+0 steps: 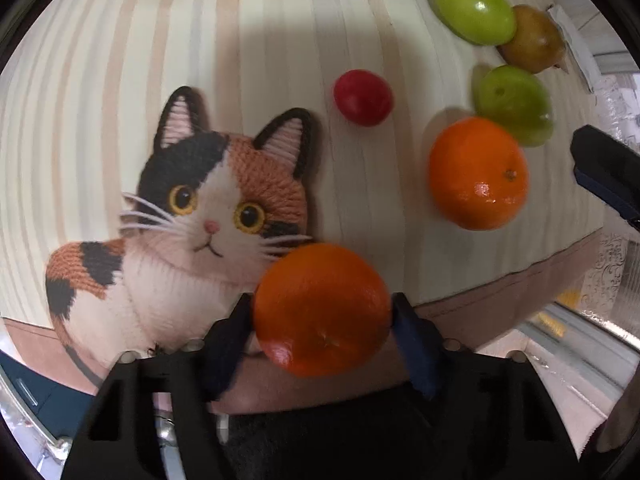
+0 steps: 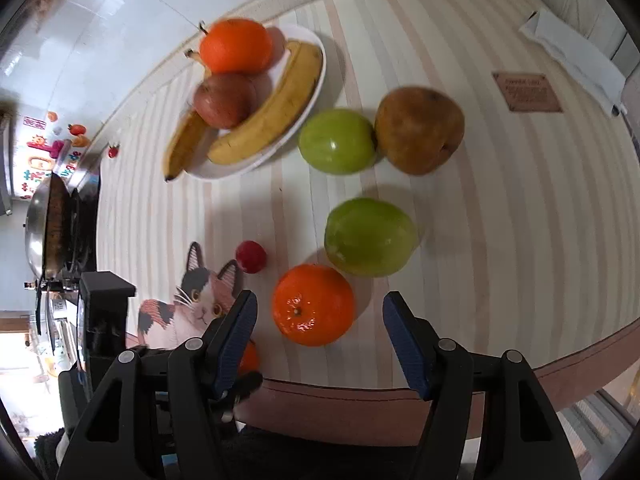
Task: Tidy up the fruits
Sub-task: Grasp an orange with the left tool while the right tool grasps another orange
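**Striped tabletop, fruit half sorted**

The tabletop (image 2: pixel 500 208) wears a smooth cloth of pale cream and beige stripes, edged by a plain reddish-brown border where it curves off at the near side. A calico cat picture (image 1: pixel 192 216), drawn to look like knitted yarn, lies flat on the cloth. Behind the tabletop stand glossy white wall tiles; at the left of the right wrist view a metal wok (image 2: pixel 44 228) sits on a dark stove beneath bright stickers. A folded white cloth (image 2: pixel 572 56) and a small brown label (image 2: pixel 527 92) lie toward the far right.

An oval white plate (image 2: pixel 308 92) carries two speckled yellow bananas (image 2: pixel 276 112), a dull red apple (image 2: pixel 225 100) and a shiny orange (image 2: pixel 236 46).

Loose on the cloth: two waxy green apples, one (image 2: pixel 338 141) touching a rough brown pear (image 2: pixel 420 130), the other (image 2: pixel 370 237) nearer; a small round red fruit (image 2: pixel 251 256); and a dimpled, glossy tangerine (image 2: pixel 313 305).

The left gripper (image 1: pixel 322 312) has its jaws clamped on a second tangerine (image 1: pixel 322 308), held by the tabletop's near edge beside the cat. The right gripper (image 2: pixel 320 340) hovers with its ribbed blue jaws spread wide, the loose tangerine just ahead between them, untouched.
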`<state>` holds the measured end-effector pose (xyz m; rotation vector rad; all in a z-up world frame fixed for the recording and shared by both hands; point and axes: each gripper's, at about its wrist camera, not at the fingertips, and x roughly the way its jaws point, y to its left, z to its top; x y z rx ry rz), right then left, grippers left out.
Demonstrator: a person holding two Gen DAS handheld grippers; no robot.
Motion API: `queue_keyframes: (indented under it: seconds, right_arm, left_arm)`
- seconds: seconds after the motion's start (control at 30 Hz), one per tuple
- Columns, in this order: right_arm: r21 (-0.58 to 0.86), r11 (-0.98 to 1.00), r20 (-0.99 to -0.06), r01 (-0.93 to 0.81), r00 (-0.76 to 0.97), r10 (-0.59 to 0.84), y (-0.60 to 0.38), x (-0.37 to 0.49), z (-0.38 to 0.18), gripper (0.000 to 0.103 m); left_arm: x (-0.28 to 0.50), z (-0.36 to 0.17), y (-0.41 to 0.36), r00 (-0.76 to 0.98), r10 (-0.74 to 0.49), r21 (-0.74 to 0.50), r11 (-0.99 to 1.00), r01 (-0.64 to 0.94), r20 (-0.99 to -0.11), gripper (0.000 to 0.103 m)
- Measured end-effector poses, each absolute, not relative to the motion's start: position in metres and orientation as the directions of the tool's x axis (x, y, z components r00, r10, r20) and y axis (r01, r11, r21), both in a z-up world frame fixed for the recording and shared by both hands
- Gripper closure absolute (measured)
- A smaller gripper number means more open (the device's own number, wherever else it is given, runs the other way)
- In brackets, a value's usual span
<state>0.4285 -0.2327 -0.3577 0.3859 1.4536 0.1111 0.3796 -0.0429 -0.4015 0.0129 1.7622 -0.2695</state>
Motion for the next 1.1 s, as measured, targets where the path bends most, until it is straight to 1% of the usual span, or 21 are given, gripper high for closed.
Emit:
queue_keyframes:
  seconds: [0.07, 0.13, 0.3, 0.5, 0.63, 0.73, 0.87, 0.97, 1.1]
  right_arm:
    - [0.329, 0.930, -0.943, 0.163, 0.103, 0.315, -0.231, 0.429, -0.367, 0.034]
    - [0.335, 0.928, -0.942, 0.165, 0.084, 0.326, -0.228, 0.430, -0.373, 0.034]
    - [0.332, 0.929, -0.943, 0.164, 0.043, 0.330, -0.215, 0.432, -0.394, 0.034]
    - [0.313, 0.936, -0.949, 0.161, 0.012, 0.315, -0.198, 0.437, -0.421, 0.034]
    - [0.321, 0.934, -0.947, 0.156, 0.025, 0.321, -0.194, 0.439, -0.430, 0.037]
    - [0.307, 0.942, -0.952, 0.132, 0.038, 0.305, -0.188, 0.439, -0.430, 0.037]
    - [0.321, 0.940, -0.947, 0.112, 0.047, 0.318, -0.183, 0.437, -0.427, 0.038]
    - [0.340, 0.936, -0.940, 0.088, 0.073, 0.334, -0.176, 0.439, -0.414, 0.038]
    - [0.380, 0.922, -0.921, 0.069, 0.123, 0.370, -0.172, 0.449, -0.388, 0.038]
  left_arm:
    - [0.380, -0.399, -0.044, -0.192, -0.131, -0.164, 0.972, 0.170, -0.973, 0.040]
    - [0.384, -0.393, -0.039, -0.148, -0.093, -0.121, 0.974, 0.190, -0.985, 0.040]
    - [0.404, -0.385, -0.007, -0.088, -0.063, -0.073, 0.991, 0.115, -0.994, 0.040]
    - [0.410, -0.398, 0.002, -0.108, -0.070, -0.078, 0.995, 0.067, -0.992, 0.039]
    - [0.417, -0.396, 0.011, -0.092, -0.096, -0.100, 0.994, 0.037, -0.991, 0.039]
    - [0.418, -0.393, 0.012, -0.076, -0.089, -0.093, 0.995, 0.045, -0.993, 0.040]
    - [0.414, -0.379, 0.010, -0.054, -0.104, -0.108, 0.992, 0.067, -0.993, 0.040]
    - [0.418, -0.358, 0.014, -0.025, -0.133, -0.134, 0.988, 0.073, -0.991, 0.040]
    - [0.436, -0.317, 0.017, 0.033, -0.195, -0.193, 0.979, 0.066, -0.980, 0.040]
